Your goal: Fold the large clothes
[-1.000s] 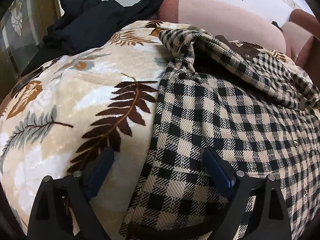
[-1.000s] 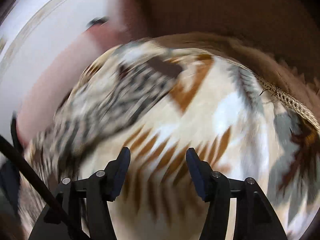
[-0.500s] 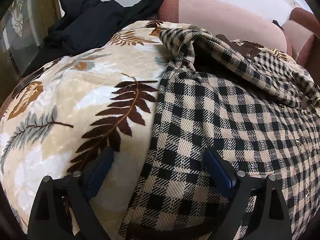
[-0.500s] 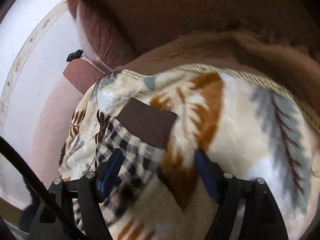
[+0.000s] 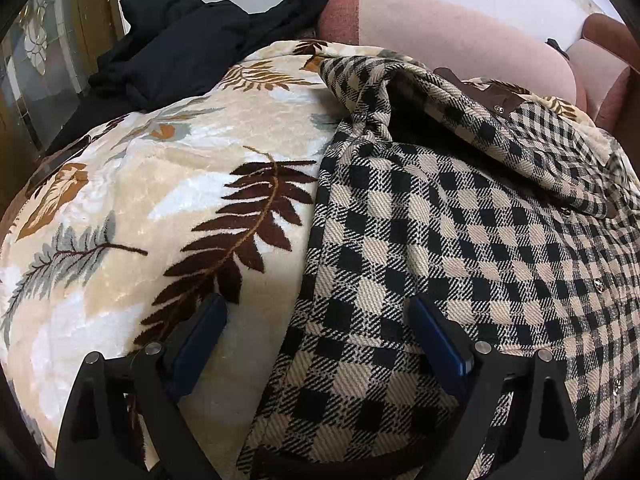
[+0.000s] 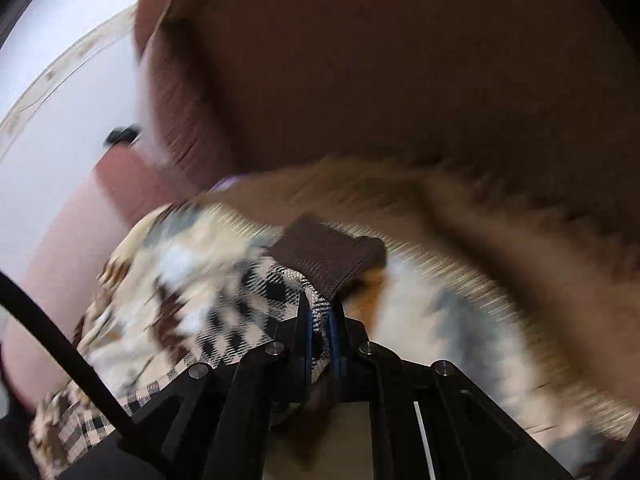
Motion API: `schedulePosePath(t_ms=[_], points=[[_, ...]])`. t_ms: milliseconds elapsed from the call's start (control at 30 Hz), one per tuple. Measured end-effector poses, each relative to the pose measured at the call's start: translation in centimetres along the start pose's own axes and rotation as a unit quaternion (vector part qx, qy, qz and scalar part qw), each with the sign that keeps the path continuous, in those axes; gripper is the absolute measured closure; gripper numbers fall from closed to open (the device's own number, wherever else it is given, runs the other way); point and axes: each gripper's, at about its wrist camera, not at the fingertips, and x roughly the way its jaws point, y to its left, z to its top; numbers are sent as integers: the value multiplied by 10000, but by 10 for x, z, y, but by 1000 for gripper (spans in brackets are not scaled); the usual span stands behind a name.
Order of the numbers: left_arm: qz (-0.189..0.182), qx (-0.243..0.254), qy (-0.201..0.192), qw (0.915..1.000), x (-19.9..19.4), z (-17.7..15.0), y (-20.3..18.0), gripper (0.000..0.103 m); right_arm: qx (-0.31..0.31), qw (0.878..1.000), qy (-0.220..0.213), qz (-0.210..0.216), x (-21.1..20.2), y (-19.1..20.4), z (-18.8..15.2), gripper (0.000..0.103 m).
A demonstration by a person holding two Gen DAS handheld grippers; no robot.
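Observation:
A black-and-beige checked jacket lies spread on a leaf-patterned blanket. My left gripper is open, low over the jacket's left edge, one finger over the blanket and the other over the checked cloth. My right gripper is shut on the checked jacket's sleeve, just behind its brown ribbed cuff. The right wrist view is blurred by motion.
A black garment lies heaped at the blanket's far left. A pink sofa back runs behind. A brown cushion fills the top of the right wrist view, close ahead. A glass-paned cabinet stands at left.
My right gripper swung over the blanket to the sleeve end, straddled it by the brown cuff, then closed on it. The left gripper stayed put and open.

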Motion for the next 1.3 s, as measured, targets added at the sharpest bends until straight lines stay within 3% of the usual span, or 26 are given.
schedulePosePath(t_ms=[200, 367, 500, 633, 767, 967, 1200, 1300], points=[[-5, -26, -11, 10000, 0, 0, 1, 11, -166, 9994, -228, 219, -34, 19, 4, 95], [-11, -57, -24, 10000, 0, 0, 0, 11, -682, 9914, -421, 1038, -86, 76, -7, 95], [43, -40, 13, 10000, -7, 0, -1, 11, -1216, 9769, -287, 1731, -117, 135, -36, 95], [-346, -337, -46, 9988, -33, 13, 11, 11, -1762, 9557, 158, 2352, -140, 203, -87, 95], [-535, -340, -396, 9972, -57, 46, 30, 11, -2713, 9242, 463, 2649, -155, 288, -162, 95], [-58, -547, -1138, 9920, -66, 66, 76, 11, -3785, 8637, 971, 3182, -183, 379, -288, 95], [-236, -1332, -868, 9870, -49, 71, 126, 11, -4750, 8088, 1314, 3208, -193, 446, -404, 95], [-222, -1548, -900, 9836, -52, 69, 137, 11, -5365, 7682, 1581, 3115, -192, 466, -453, 91]])
